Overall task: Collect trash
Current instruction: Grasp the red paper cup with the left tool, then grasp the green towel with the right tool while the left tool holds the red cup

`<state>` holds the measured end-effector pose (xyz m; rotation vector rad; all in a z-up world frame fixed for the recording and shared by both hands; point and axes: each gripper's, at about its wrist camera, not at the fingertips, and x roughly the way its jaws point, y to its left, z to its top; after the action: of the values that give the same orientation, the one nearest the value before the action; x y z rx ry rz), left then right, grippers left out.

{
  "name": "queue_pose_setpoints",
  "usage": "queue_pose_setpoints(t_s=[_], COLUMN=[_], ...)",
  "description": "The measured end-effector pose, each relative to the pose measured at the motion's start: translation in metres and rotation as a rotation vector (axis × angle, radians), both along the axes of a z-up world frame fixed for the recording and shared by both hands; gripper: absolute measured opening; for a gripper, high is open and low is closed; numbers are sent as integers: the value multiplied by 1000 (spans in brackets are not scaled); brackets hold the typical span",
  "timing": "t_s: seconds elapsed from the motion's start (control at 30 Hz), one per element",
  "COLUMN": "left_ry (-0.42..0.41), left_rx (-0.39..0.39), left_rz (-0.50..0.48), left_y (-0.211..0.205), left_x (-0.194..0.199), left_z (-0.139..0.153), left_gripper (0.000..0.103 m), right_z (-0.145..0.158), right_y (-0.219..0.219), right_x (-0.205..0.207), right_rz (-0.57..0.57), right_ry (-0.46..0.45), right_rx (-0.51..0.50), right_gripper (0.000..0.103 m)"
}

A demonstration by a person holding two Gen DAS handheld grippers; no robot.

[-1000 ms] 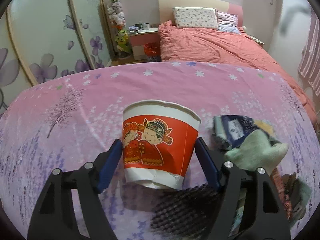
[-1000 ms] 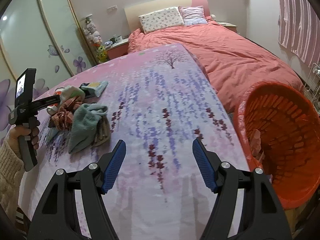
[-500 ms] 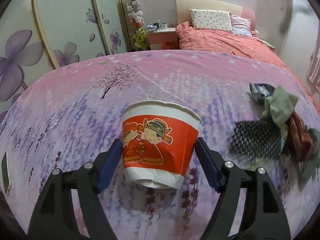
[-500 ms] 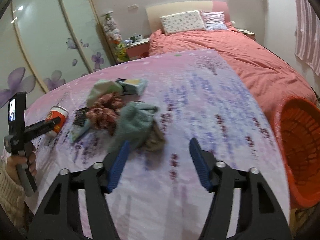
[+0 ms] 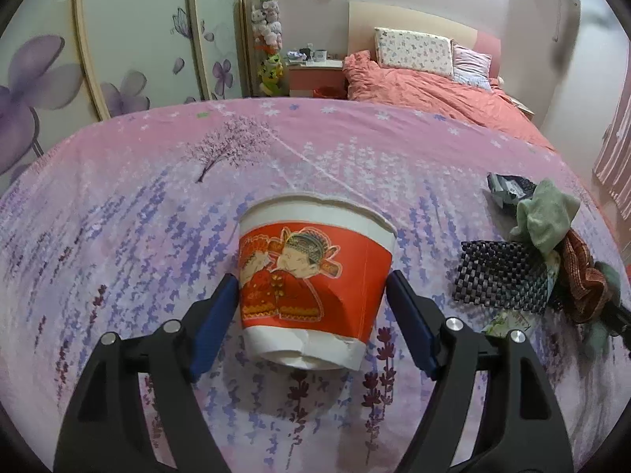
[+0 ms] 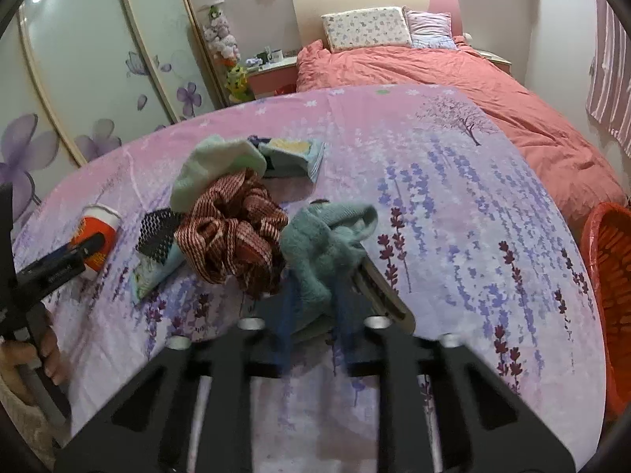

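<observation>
My left gripper point(image 5: 313, 317) is shut on a red and white paper cup point(image 5: 315, 280) with a cartoon couple on it and holds it upright over the pink flowered tablecloth point(image 5: 157, 205). The cup also shows in the right wrist view point(image 6: 96, 234), between the left gripper's fingers. My right gripper point(image 6: 313, 325) has its blue fingers point(image 6: 286, 321) closed on a teal fuzzy cloth point(image 6: 319, 244) at the near side of a pile. The pile holds a red striped cloth point(image 6: 232, 234), a pale green cloth point(image 6: 213, 169), a black woven mat point(image 6: 157, 232) and a folded packet point(image 6: 292, 155).
An orange laundry basket point(image 6: 611, 299) stands off the table's right edge. A bed with a coral cover point(image 6: 453, 82) lies behind the table. Wardrobe doors with purple flowers point(image 5: 118, 47) and a nightstand point(image 5: 313, 75) are at the back. The pile shows in the left wrist view point(image 5: 552, 252) at right.
My right gripper has moved in to the pile and its fingers have closed on the teal cloth. My left gripper still holds the cup and has swung left, away from the pile.
</observation>
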<state>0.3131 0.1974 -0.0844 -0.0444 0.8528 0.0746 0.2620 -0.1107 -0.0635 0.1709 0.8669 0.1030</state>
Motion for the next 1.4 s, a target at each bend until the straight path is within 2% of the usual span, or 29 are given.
queue_pose_setpoints(t_s=[0.1,0.23,0.33,0.43,0.57,0.63,0.67,0.73,0.8,1.1,1.4], left_ry=[66,60,64,67,72,72,73,74,76,76,76], left_rx=[-32,-38,-27,-17,-6,-4,-3,0,7,6,9], left_rz=[31,35,35,36,38,39,39,40,41,41,40], left_y=[10,12,11,10,2,-2,-2,-2,-4,-5,-5], left_x=[10,9,10,10,15,15,16,16,16,17,17], left_z=[-9,-8,-8,-8,-8,-8,-8,-8,-9,-9,-10], left_gripper=[73,73,73,73,73,73,73,73,73,73,74], right_z=[7,25,34,24,1,-4,-6,-7,-9,-14,-14], right_y=[-5,-23,-44,-68,-85,-86,-86,-83,-82,-75,-77], right_x=[-8,-21,-23,-18,-10,-7,-8,-7,-6,-5,-5], right_rz=[-8,-56,-117,-171,-182,-180,-185,-189,-191,-203,-205], right_ry=[-29,-94,-118,-68,19,32,28,22,23,38,38], right_rx=[22,19,-35,-85,-59,-51,-53,-54,-63,-127,-118], right_gripper=[7,7,7,7,7,8,10,25,31,32,31])
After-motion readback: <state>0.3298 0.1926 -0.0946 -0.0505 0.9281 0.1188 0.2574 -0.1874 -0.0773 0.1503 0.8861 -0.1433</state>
